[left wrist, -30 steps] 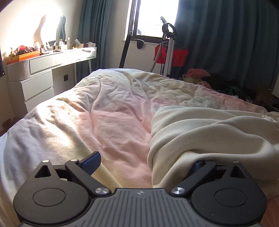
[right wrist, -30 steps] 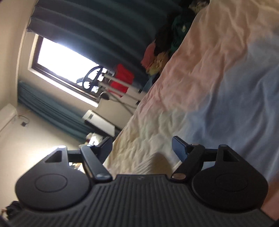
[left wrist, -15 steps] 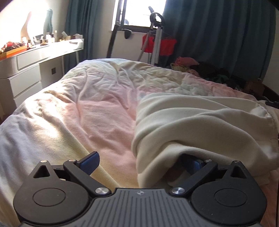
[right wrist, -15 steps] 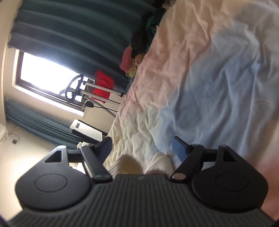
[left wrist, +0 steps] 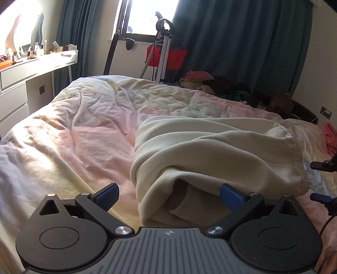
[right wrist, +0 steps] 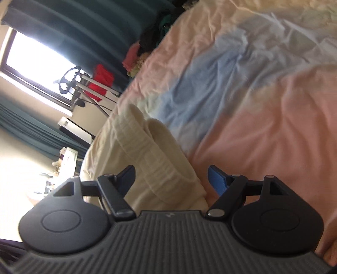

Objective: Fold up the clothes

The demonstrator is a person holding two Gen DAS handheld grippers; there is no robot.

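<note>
Sunlit window (left wrist: 145,16), teal curtains (left wrist: 242,42), white dresser (left wrist: 25,78), perhaps a vacuum (left wrist: 164,50)

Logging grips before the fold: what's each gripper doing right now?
Left gripper: open, cream garment between its fingers, not clamped.
Right gripper: open, holding nothing.

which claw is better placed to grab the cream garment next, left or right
Probably the left claw: it's open, with the cream garment bunched between its fingers. The right claw is open too, at the garment's end, rolled sideways.

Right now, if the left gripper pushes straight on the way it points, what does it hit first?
Most likely the cream garment: its bunched near fold lies between the open jaws of the left gripper, on the bed cover. Depth is uncertain.
</note>
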